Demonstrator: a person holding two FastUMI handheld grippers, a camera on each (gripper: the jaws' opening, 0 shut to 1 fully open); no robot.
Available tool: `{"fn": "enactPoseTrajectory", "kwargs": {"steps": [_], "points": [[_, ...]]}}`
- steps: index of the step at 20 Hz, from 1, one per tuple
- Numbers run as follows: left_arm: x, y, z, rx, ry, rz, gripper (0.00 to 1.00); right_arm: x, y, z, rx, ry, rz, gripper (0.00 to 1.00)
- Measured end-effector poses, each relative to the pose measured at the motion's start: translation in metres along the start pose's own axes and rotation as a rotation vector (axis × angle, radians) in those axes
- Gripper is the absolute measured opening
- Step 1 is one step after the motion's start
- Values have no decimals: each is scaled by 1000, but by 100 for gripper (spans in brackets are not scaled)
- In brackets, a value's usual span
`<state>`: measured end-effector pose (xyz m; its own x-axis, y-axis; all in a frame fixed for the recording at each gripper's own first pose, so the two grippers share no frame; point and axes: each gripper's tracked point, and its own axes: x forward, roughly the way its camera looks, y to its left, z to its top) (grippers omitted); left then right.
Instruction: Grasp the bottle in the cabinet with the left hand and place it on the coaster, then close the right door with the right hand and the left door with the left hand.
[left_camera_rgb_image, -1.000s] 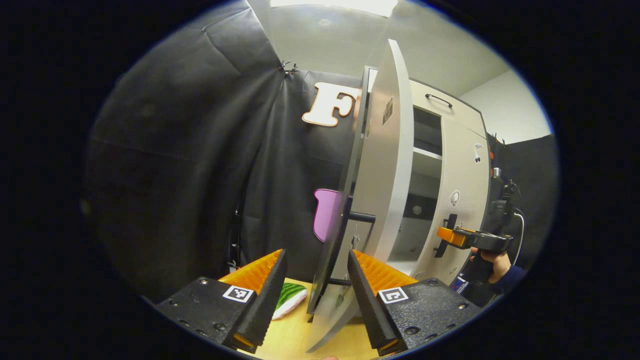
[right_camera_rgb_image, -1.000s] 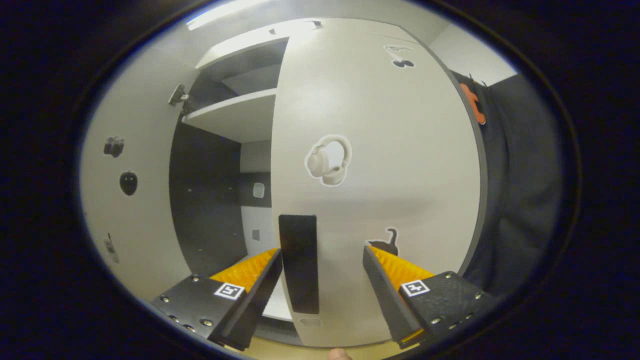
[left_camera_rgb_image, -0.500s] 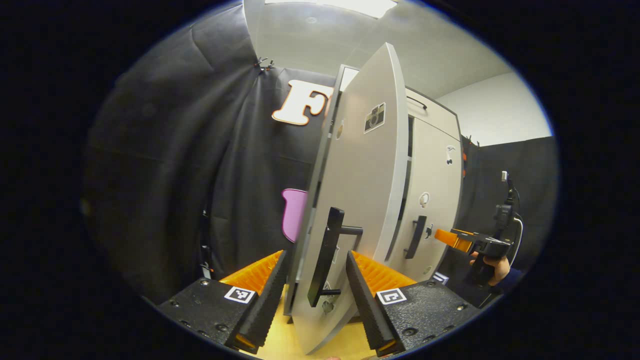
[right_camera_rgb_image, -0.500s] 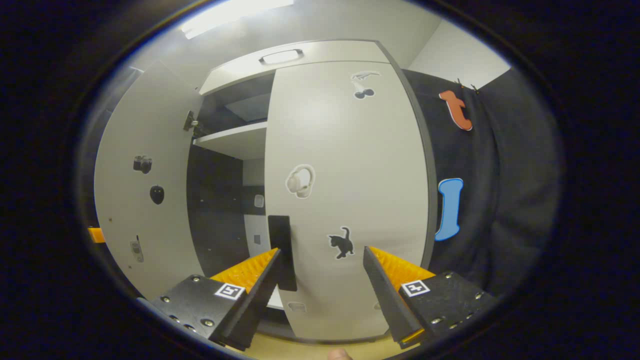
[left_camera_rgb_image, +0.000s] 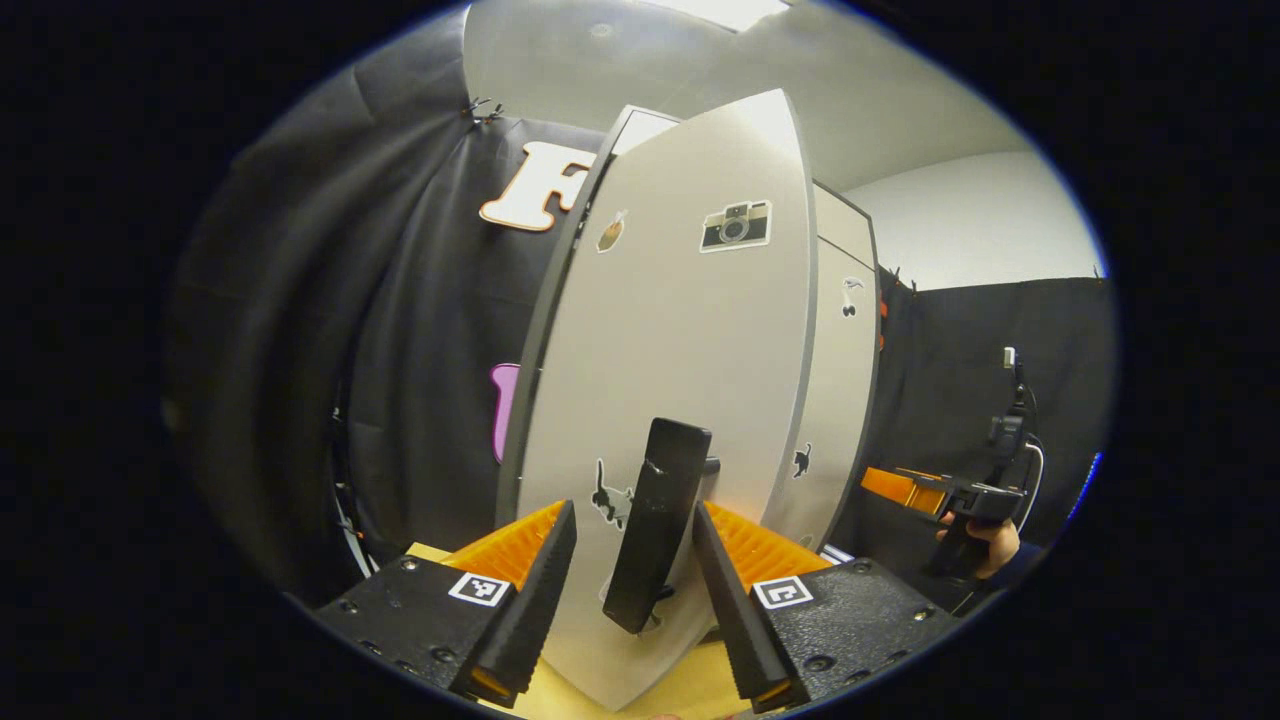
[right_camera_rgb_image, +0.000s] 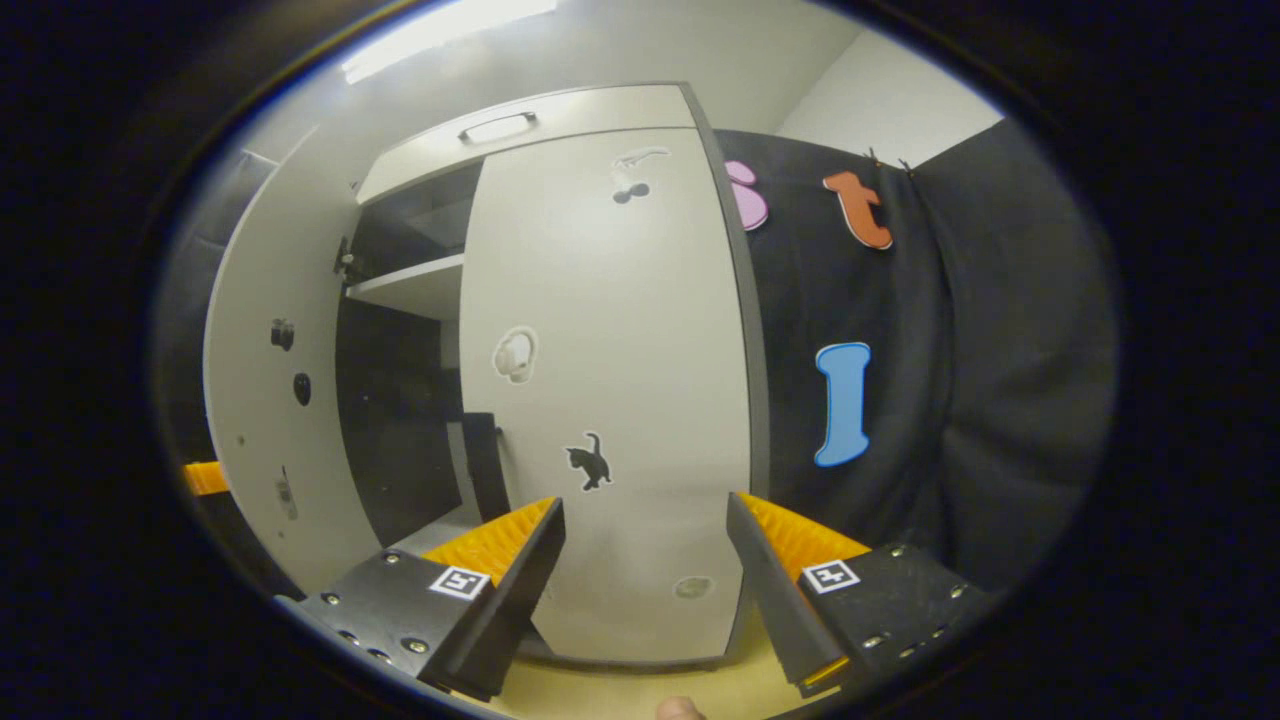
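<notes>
Cabinet (right_camera_rgb_image: 600, 110): right door (right_camera_rgb_image: 610, 400) seen flush; left door (left_camera_rgb_image: 680, 380) ajar, dark gap shown in right gripper view. Door handle (left_camera_rgb_image: 655, 525) is framed between left tongs (left_camera_rgb_image: 628, 600) (spread apart, contact unclear). Right tongs (right_camera_rgb_image: 645, 590) held apart, clear of the door. Bottle not visible.

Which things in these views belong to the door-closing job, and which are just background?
Job:
left door
its handle
right door
left gripper
right gripper

Background:
camera sticker
cat sticker
cabinet shelf
</notes>
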<state>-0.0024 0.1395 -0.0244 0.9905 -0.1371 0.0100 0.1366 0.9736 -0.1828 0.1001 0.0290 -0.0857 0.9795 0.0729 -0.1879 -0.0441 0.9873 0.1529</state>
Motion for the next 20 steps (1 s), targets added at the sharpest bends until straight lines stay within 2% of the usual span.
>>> {"fn": "enactPoseTrajectory", "kwargs": {"steps": [1,2,3,4,5,6,7,13,14,20], "points": [[6,-3,-2,9,-1,1,80,-2,-5,1,3,0,-6,98],[12,-6,-5,12,1,-2,67,-4,-11,2,2,-1,-16,98],[18,-13,-7,12,3,-13,81,-5,-17,2,-1,-3,-25,98],[23,-16,-8,21,6,-13,67,-8,-24,2,-2,-3,-35,98],[29,-21,-10,28,9,-24,76,-10,-29,2,0,-2,-42,98],[34,-25,-12,39,12,-30,80,-12,-35,2,2,-1,-51,98],[41,-31,-14,50,17,-34,76,-14,-40,2,5,0,-60,98],[78,-50,-23,41,30,-29,81,-35,-67,-4,18,8,-94,98],[84,-53,-24,39,32,-26,78,-39,-71,-6,16,10,-98,98],[99,-60,-28,20,44,-18,78,-56,-79,-14,28,25,-83,98]]}}
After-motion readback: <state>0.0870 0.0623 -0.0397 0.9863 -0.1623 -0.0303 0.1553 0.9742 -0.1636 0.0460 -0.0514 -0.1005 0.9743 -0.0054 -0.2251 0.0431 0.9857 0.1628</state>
